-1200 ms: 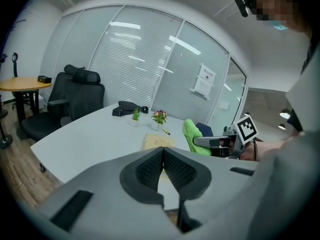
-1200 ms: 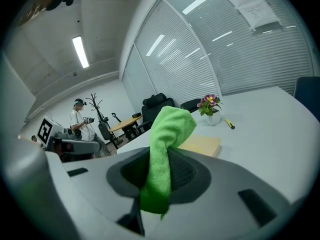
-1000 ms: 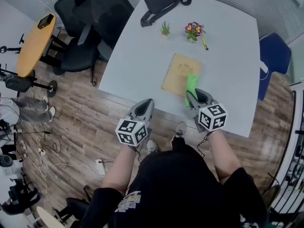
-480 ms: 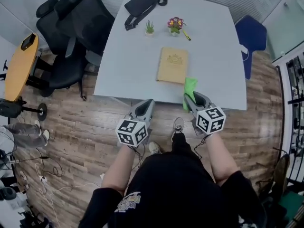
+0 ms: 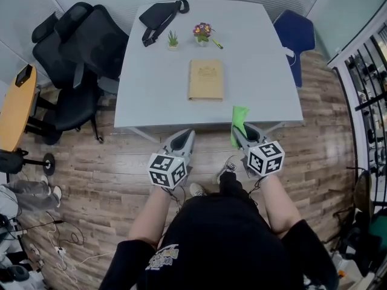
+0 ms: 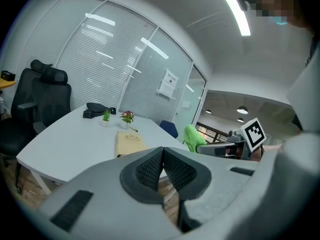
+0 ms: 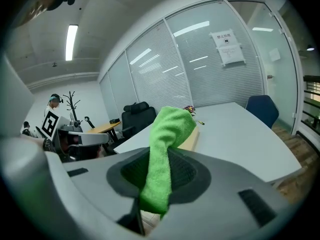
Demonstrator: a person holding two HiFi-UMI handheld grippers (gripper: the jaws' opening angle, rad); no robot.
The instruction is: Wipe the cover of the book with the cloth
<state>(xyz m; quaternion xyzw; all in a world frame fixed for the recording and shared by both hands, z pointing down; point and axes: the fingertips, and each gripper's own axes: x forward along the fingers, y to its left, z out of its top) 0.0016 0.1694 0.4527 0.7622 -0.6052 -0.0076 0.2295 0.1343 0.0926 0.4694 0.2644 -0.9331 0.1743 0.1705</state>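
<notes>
A tan book (image 5: 206, 80) (image 6: 129, 142) lies flat in the middle of the white table (image 5: 151, 95). My right gripper (image 5: 238, 131) (image 7: 157, 176) is shut on a green cloth (image 5: 239, 121) (image 7: 165, 149), which stands up from the jaws. It hovers at the table's near edge, short of the book. My left gripper (image 5: 185, 136) (image 6: 162, 166) is shut with nothing in it and hangs over the wooden floor in front of the table. From the left gripper view the cloth (image 6: 194, 138) and the right gripper (image 6: 224, 149) show to the right.
At the table's far side lie a black bag (image 5: 158, 16), a small green plant (image 5: 173, 40), a pot of flowers (image 5: 202, 32) and a pen (image 5: 216, 43). Black office chairs (image 5: 78, 53) stand at the left, a blue chair (image 5: 295, 38) at the right.
The view has pulled back from the table. The green cloth and right gripper, earlier over the book's near edge, now sit at the table's front edge. The left gripper stays off the table.
</notes>
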